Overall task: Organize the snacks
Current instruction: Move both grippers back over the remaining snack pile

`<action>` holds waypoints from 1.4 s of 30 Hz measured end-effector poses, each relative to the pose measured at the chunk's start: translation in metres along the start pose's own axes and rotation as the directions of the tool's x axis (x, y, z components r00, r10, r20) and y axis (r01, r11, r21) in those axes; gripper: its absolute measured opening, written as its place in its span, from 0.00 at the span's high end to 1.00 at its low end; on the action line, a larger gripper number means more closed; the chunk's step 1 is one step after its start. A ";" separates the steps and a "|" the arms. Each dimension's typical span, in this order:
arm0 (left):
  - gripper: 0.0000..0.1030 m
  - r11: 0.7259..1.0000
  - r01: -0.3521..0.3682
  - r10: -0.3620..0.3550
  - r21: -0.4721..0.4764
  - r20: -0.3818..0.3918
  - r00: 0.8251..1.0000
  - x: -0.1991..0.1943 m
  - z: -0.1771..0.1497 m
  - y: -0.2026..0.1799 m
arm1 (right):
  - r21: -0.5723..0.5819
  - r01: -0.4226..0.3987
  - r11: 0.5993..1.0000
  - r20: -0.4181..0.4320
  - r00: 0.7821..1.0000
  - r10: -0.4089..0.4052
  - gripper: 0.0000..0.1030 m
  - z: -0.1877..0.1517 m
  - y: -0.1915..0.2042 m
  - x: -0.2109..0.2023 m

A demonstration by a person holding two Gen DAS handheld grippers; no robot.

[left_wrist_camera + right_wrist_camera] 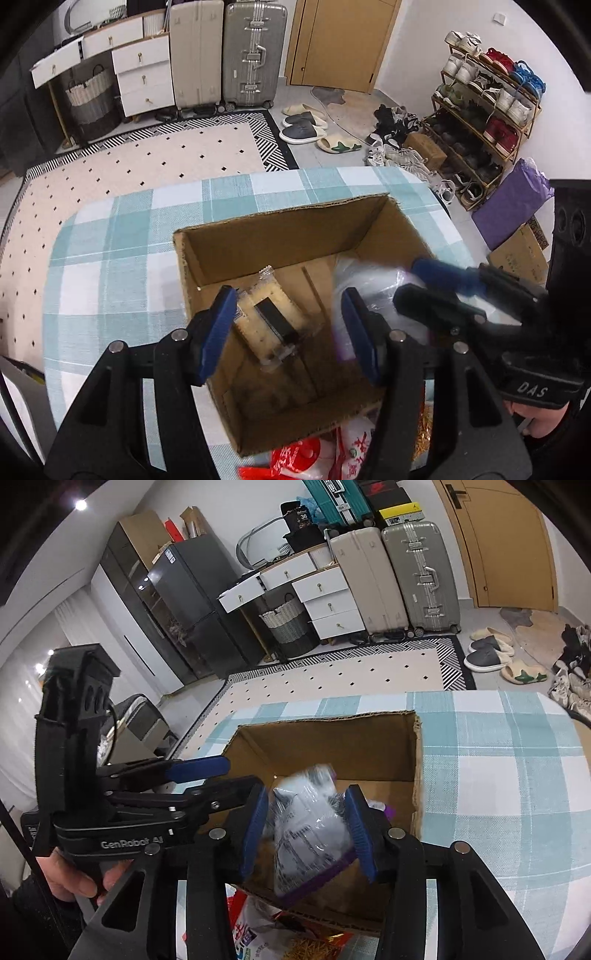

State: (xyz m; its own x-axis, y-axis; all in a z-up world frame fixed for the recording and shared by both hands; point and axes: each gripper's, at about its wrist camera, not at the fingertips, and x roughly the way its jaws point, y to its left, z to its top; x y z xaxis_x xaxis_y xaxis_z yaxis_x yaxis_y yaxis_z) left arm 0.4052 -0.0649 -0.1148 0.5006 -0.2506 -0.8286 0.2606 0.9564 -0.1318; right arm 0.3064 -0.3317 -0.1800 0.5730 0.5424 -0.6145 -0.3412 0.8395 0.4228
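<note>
A cardboard box [280,236] stands open on a table [110,258] covered in teal-and-white check cloth. At about nine o'clock in the left wrist view, the left gripper [290,328] hangs over the box with its blue pads spread and nothing pinched between them; a clear-wrapped cracker packet [269,314] lies on the box floor below the gap. Toward three o'clock in that view, the right gripper [436,284] reaches in over the box's right side, above a shiny pale bag that shows only as a blur.

In the right wrist view, the left gripper [207,775] enters from nine o'clock, held by a hand [70,878]. At centre, the right gripper [308,830] straddles a silver snack bag [306,834] with a purple edge, tilted inside the box [332,738]. The bag is blurred and the pads stand just beside its sides; whether they press on it cannot be told. At six o'clock, red-and-white snack packets [251,930] lie on the table [498,775] against the box's near wall.
</note>
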 end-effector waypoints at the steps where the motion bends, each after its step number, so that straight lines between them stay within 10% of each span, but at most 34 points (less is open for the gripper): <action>1: 0.39 1.000 -0.006 0.006 -0.003 0.014 1.000 -0.003 -0.001 0.000 | -0.018 0.020 1.000 0.016 1.000 -0.019 0.48 0.000 0.003 -0.005; 10: 0.23 0.998 -0.065 0.063 0.006 0.139 0.988 -0.089 -0.033 -0.014 | -0.065 0.006 0.998 0.114 0.994 0.001 0.46 -0.002 0.031 -0.062; 20: 0.19 0.996 -0.094 0.092 -0.005 0.260 0.961 -0.186 -0.086 -0.021 | -0.149 0.041 0.988 0.253 0.967 -0.002 0.22 -0.037 0.077 -0.141; 32: 0.01 0.980 -0.201 0.177 -0.007 0.502 0.847 -0.298 -0.177 -0.063 | -0.223 0.112 0.968 0.421 0.907 -0.008 0.01 -0.125 0.120 -0.217; 42: 0.01 0.966 -0.253 0.240 -0.051 0.543 0.805 -0.350 -0.238 -0.070 | -0.176 0.079 0.981 0.447 0.895 0.008 0.01 -0.179 0.126 -0.236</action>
State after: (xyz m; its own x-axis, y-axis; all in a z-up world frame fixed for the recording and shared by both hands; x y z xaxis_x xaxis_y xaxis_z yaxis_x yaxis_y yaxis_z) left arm 0.0152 -0.0085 0.0545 0.9134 -0.0538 -0.4034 0.0829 0.9950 0.0549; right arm -0.0048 -0.3483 -0.1009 0.8429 0.4771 -0.2487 -0.4203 0.8725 0.2492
